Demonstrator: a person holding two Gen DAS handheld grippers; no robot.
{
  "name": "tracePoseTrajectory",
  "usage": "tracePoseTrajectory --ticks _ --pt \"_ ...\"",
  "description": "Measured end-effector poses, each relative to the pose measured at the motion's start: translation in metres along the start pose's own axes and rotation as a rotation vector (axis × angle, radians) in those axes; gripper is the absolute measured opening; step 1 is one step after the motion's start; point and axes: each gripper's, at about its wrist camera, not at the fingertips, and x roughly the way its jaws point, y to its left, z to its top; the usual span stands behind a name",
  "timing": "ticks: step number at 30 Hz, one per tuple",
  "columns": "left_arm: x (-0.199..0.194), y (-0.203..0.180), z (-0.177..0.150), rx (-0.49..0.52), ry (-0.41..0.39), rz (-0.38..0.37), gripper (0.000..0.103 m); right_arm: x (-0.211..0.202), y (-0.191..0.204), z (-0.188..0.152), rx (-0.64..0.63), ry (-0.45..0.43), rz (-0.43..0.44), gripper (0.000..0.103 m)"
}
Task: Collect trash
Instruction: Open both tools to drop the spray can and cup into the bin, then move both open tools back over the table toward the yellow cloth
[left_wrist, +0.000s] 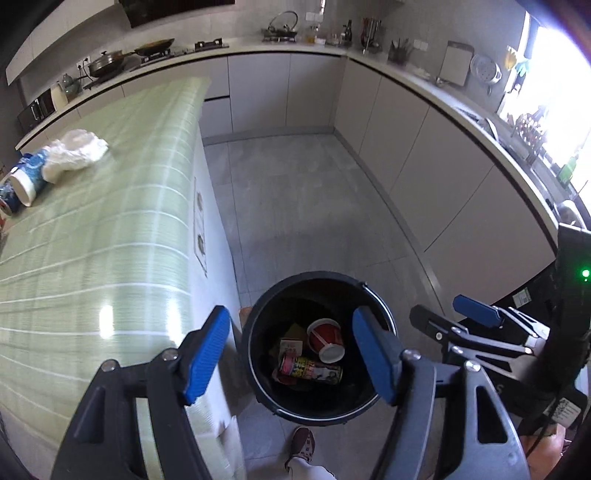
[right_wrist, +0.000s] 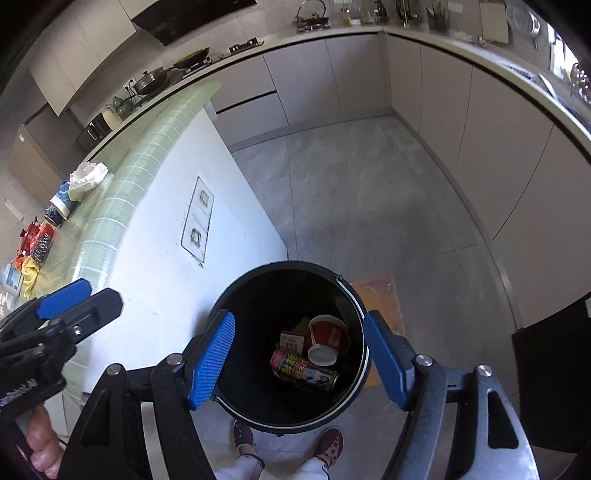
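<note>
Both grippers found hovering over the black bin (right_wrist: 291, 347) on the floor, just beside the near end of the tabletop (left_wrist: 110, 229). Left gripper (left_wrist: 291, 354) fingers spread, nothing between them; right gripper (right_wrist: 299, 360) likewise spread and empty.

Already in the bin: a red paper cup (right_wrist: 327, 338), a printed can (right_wrist: 306, 371) and a small carton (right_wrist: 291, 339).

Remaining trash on the tabletop, far left: a crumpled white wrapper (left_wrist: 79, 149) touching a blue-patterned paper cup (left_wrist: 27, 177). Judged light; wrapper soft and compressible, best pinched across its bulk; cup thin-walled and easily crushed, best taken across the mid-body, gently.

More red and yellow items (right_wrist: 35, 240) further left on the tabletop. Feet (right_wrist: 332, 446) beside the bin. Tabletop edge to be cleared on the reach.
</note>
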Motion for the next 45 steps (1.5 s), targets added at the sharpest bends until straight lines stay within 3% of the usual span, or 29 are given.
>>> tracePoseTrajectory --ticks 8,20,32,40,45 --pt "-0.029 0.030 0.007 -0.018 -0.047 -0.016 0.071 -0.041 0.039 0.006 -0.026 -0.089 -0.039 0.074" --pt "-0.084 0.128 -0.004 -0.079 -0.111 -0.003 0.071 -0.077 0.144 0.007 -0.087 -0.193 -0.053 0.081" --pt "-0.123 0.233 -0.022 -0.111 -0.156 0.035 0.073 -0.075 0.276 -0.008 -0.131 -0.271 0.045 0.083" --pt "-0.129 0.303 -0.035 -0.168 -0.150 0.070 0.073 -0.053 0.352 -0.020 -0.181 -0.239 0.087 0.083" --pt "-0.125 0.337 -0.035 -0.230 -0.148 0.087 0.073 -0.045 0.377 -0.015 -0.233 -0.220 0.101 0.083"
